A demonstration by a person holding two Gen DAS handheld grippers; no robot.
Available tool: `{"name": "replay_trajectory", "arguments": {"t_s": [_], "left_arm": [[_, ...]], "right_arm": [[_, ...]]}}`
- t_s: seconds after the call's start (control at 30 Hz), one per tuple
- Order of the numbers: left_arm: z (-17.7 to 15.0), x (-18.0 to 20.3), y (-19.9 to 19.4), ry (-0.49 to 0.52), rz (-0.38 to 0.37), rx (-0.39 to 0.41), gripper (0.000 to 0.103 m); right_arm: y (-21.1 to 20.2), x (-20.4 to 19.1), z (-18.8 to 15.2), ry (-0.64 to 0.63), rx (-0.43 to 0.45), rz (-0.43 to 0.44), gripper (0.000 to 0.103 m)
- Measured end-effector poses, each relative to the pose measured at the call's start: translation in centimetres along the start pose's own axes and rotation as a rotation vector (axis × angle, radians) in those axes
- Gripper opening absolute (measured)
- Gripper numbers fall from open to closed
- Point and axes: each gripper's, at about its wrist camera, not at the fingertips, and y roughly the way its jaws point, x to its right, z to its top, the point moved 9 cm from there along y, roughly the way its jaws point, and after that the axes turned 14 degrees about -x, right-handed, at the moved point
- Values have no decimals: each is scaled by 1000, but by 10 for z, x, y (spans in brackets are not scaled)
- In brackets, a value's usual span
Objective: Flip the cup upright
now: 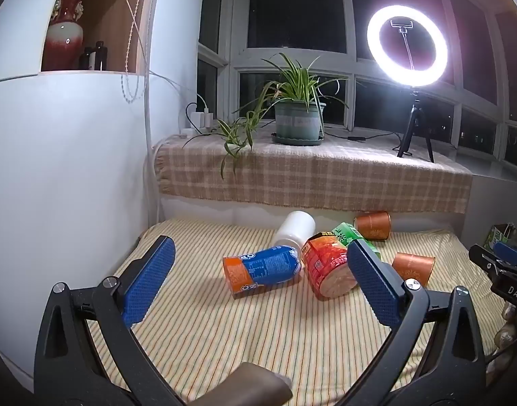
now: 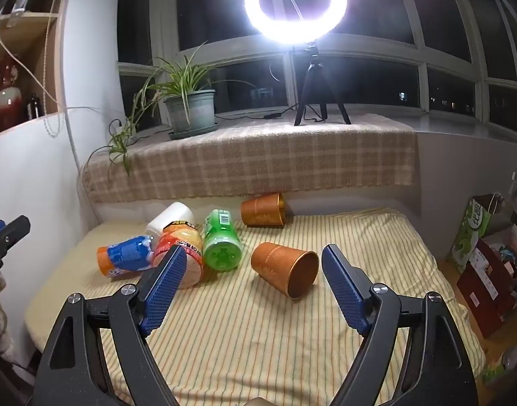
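Observation:
Several cups lie on their sides on the striped cloth. In the right wrist view an orange cup lies nearest, its mouth toward me, and a second orange cup lies at the back. My right gripper is open and empty, just short of the near orange cup. In the left wrist view a blue and orange cup, a red cup and a white cup lie ahead. My left gripper is open and empty, short of the blue cup. A green cup lies between the red cup and the orange cups.
A checked cloth ledge runs behind the table, with a potted plant and a ring light on a tripod. A white wall stands at the left. Boxes stand at the right of the table.

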Motion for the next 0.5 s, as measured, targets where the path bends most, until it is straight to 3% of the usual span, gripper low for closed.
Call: {"name": "replay_trajectory", "arguments": {"t_s": [0.5], "left_arm": [[7,-1,-8,3,13,19,103]], "right_arm": [[-1,2,1,-8,-6,-11,82]]}}
